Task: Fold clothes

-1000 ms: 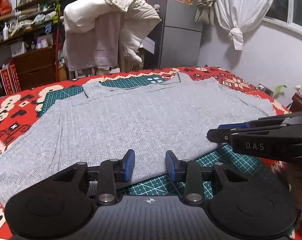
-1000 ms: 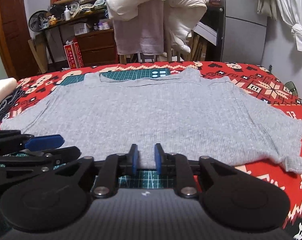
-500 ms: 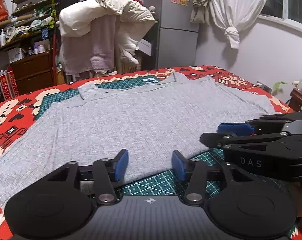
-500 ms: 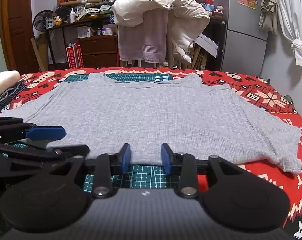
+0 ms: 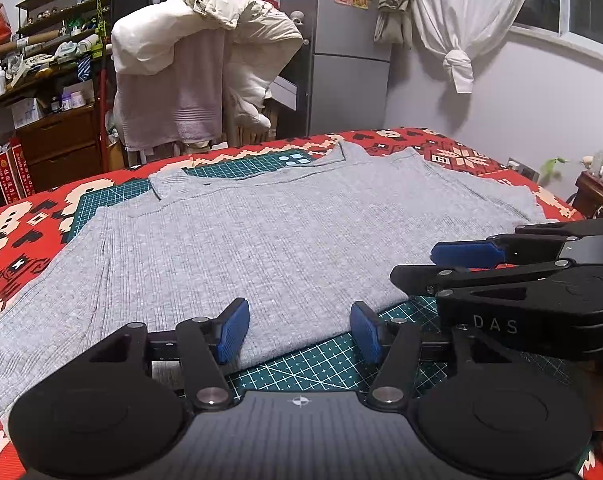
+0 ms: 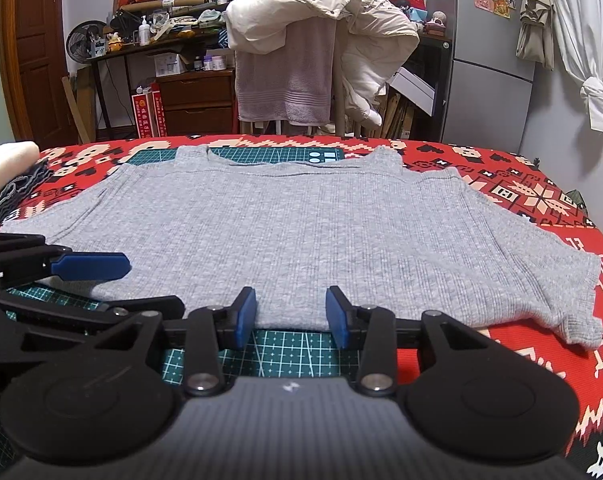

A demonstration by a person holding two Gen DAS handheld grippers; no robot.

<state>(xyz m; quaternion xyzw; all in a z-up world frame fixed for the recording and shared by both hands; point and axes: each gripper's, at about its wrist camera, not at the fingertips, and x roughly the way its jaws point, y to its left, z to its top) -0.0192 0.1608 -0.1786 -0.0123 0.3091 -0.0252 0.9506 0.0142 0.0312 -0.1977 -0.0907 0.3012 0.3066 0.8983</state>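
grey ribbed knit top (image 5: 269, 248) flat, soft, limp, light | pinch near hem just ahead of jaws | left gripper (image 5: 299, 330) and right gripper (image 6: 291, 312) jaws apart, empty

I see one garment: a grey ribbed-knit short-sleeved top (image 5: 261, 248) (image 6: 301, 240), spread flat and unfolded, front or back up I cannot tell. Its neckline points away from me, its hem lies nearest me. The body rests on a green gridded cutting mat (image 5: 325, 360) (image 6: 293, 348); both sleeves extend sideways onto the red patterned cloth (image 5: 17, 236) (image 6: 541, 196).
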